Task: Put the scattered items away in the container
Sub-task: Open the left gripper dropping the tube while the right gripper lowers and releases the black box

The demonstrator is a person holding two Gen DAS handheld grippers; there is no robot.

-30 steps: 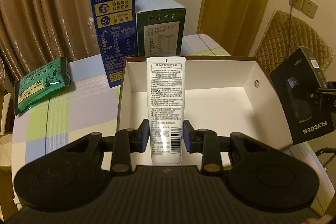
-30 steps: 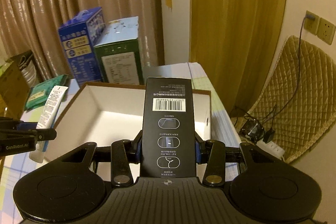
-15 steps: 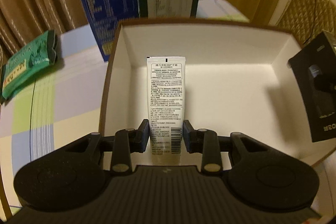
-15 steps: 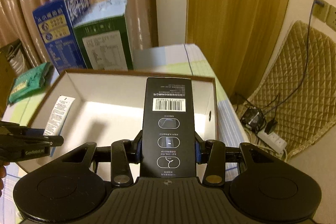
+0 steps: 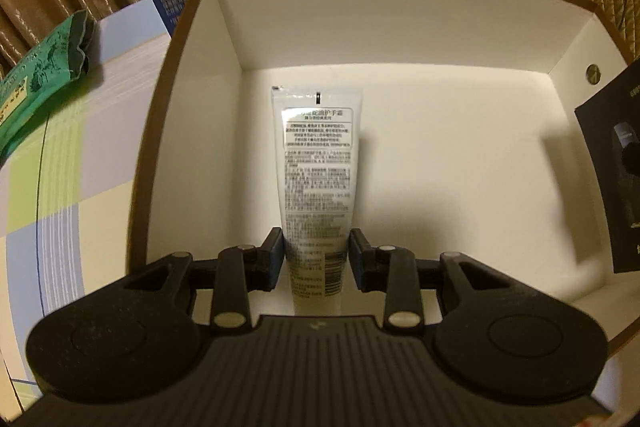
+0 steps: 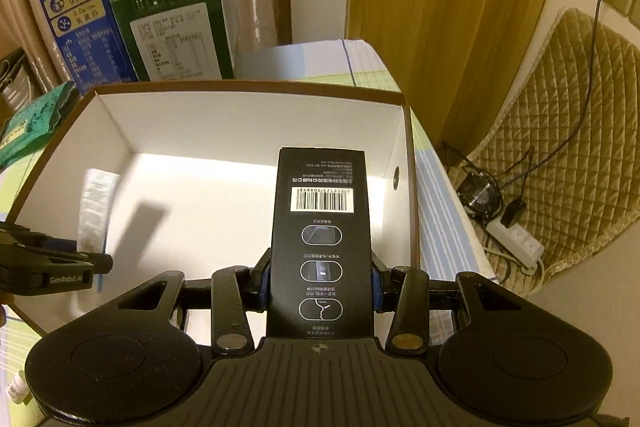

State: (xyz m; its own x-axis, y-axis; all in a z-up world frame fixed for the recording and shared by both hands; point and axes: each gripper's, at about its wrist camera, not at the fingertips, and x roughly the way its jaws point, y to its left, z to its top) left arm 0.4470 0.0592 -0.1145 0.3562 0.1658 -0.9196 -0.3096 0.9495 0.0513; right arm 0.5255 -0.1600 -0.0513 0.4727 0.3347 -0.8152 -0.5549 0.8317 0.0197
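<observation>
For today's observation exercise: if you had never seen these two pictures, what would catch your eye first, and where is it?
First, the big open box, white inside with a brown rim, filling the middle of both views. Next, the white tube clamped in the left gripper, pointing down into the box, and the black carton with its barcode, gripped by the right gripper over the box's right side.
</observation>
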